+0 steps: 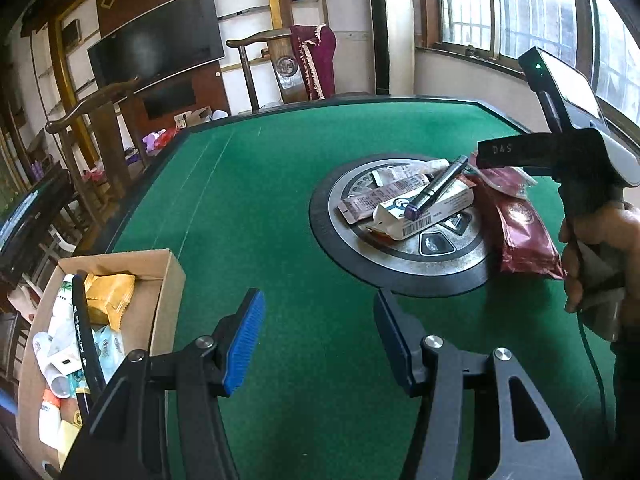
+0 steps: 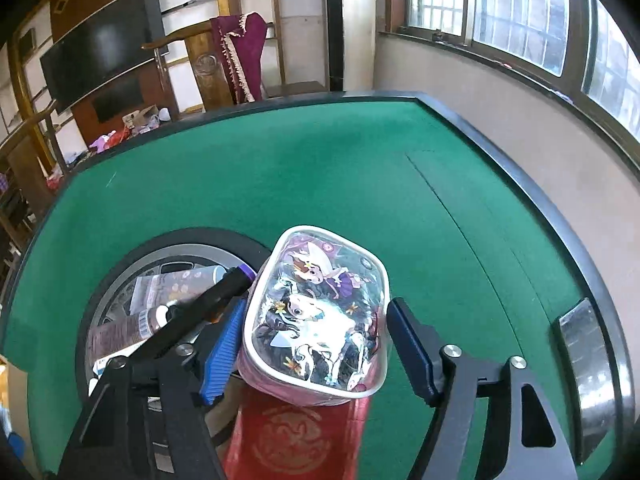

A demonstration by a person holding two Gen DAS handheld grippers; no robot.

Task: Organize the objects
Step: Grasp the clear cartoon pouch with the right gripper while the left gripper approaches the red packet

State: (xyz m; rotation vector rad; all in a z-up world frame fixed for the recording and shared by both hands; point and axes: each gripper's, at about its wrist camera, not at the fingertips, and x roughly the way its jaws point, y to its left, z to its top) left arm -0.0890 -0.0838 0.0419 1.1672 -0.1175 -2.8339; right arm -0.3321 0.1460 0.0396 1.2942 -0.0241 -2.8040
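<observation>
Green felt covers the table; nearest in the left wrist view, the left gripper hangs over bare felt with blue pads apart and nothing between them. Brown cardboard box sits just beside it at the table's left edge, already holding sachets, tubes and a yellow packet.

Right wrist view: right gripper straddles a clear plastic pouch with cartoon unicorn print; left pad looks to touch the pouch side, right pad stands clear, so jaws spread, no grip yet. Pouch rests partly on a dark red foil packet.

Further out, the round metal centre disc carries a white carton w/ barcode, flat sachets and a black pen w/ purple end lying across the carton.

Risks, judged: pouch is glossy and bulging, so a one-sided close could squirt it out or drag the red packet along; the black pen lies next to the left finger and may be knocked off the carton.
</observation>
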